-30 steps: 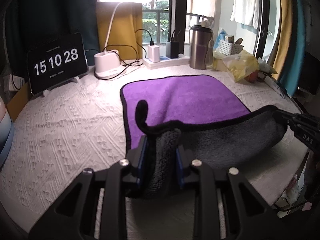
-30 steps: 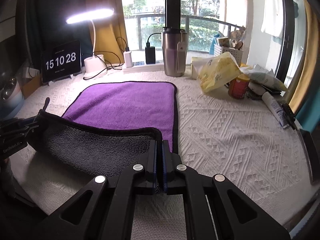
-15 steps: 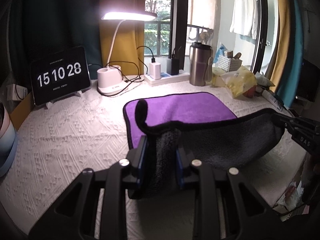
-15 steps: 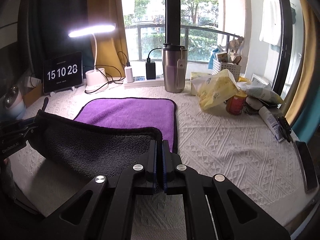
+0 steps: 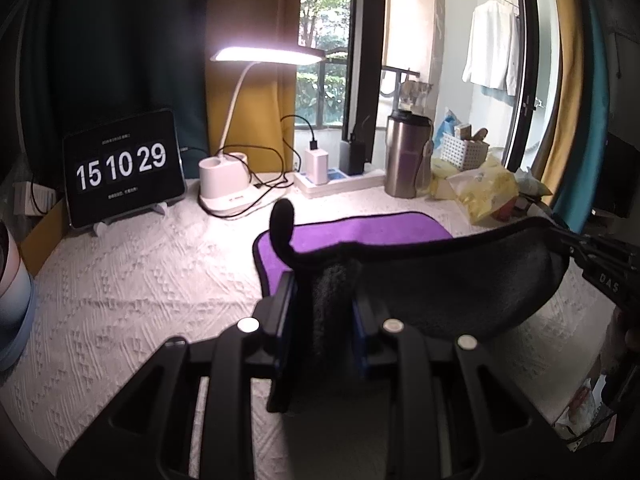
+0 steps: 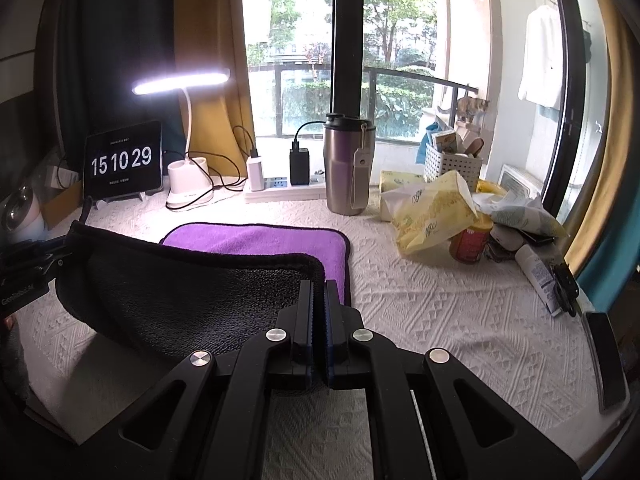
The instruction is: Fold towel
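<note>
The towel [image 5: 452, 280] is purple on top and dark grey underneath, with a black hem. Its far half lies flat on the white textured tablecloth [image 5: 132, 280]; its near edge is lifted and hangs stretched between the two grippers, grey side facing me. My left gripper [image 5: 322, 280] is shut on the near left corner, bunched between the blue pads. My right gripper [image 6: 319, 284] is shut on the near right corner of the towel [image 6: 180, 292]. The right gripper also shows at the right edge of the left wrist view [image 5: 596, 252].
Along the back stand a tablet clock [image 5: 124, 168], a lit desk lamp [image 5: 236, 184], a power strip with chargers [image 6: 280, 188] and a steel tumbler [image 6: 348, 168]. Yellow bags, a can and a basket [image 6: 452, 164] crowd the right side. A phone [image 6: 604, 360] lies at the right edge.
Both grippers have risen and moved forward with the near edge of the towel, so less purple shows beyond the raised grey flap. The clock went from 28 to 29.
</note>
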`<state>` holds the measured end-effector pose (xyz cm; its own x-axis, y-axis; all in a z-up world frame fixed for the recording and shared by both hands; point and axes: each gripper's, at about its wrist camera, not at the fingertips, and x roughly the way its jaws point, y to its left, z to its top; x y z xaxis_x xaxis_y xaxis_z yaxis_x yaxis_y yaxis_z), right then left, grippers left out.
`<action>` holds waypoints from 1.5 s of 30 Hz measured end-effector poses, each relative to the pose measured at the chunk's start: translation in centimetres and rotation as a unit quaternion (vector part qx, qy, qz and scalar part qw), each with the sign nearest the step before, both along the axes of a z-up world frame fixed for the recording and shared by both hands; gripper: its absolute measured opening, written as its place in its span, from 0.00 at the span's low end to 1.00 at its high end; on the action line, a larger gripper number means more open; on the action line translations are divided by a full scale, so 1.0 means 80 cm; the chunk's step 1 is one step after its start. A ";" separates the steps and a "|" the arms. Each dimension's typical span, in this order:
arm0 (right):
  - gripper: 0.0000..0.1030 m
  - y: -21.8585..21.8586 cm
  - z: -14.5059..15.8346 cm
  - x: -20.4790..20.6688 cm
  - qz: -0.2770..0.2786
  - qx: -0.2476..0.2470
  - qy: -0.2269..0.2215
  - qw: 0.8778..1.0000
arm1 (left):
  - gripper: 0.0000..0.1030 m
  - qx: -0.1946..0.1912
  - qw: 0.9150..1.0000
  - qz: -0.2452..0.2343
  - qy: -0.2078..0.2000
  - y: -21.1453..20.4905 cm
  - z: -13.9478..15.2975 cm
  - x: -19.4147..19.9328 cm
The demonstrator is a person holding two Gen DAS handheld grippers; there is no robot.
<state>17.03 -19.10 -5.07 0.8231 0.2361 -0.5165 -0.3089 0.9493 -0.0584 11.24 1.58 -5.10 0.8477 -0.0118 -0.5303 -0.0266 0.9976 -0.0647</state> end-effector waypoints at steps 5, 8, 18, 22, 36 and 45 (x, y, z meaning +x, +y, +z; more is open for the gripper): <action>0.05 0.002 0.005 0.013 0.001 0.000 -0.010 1.000 | 0.26 -0.004 1.000 -0.002 -0.007 0.002 0.003 0.010; 0.05 0.003 0.005 0.024 0.001 0.001 -0.008 1.000 | 0.26 -0.014 1.000 0.000 -0.003 0.005 0.001 0.020; 0.05 0.014 0.018 0.053 0.008 -0.007 -0.026 1.000 | 0.26 -0.020 1.000 -0.001 -0.024 0.018 0.012 0.041; 0.05 0.018 0.024 0.065 0.009 -0.006 -0.034 0.999 | 0.26 -0.018 0.999 -0.003 -0.033 0.021 0.017 0.049; 0.05 0.035 0.028 0.102 0.013 -0.005 -0.047 0.999 | 0.26 -0.011 0.999 0.003 -0.040 0.032 0.013 0.084; 0.05 0.040 0.028 0.123 0.011 -0.009 -0.052 0.999 | 0.26 -0.006 0.999 0.001 -0.044 0.037 0.011 0.110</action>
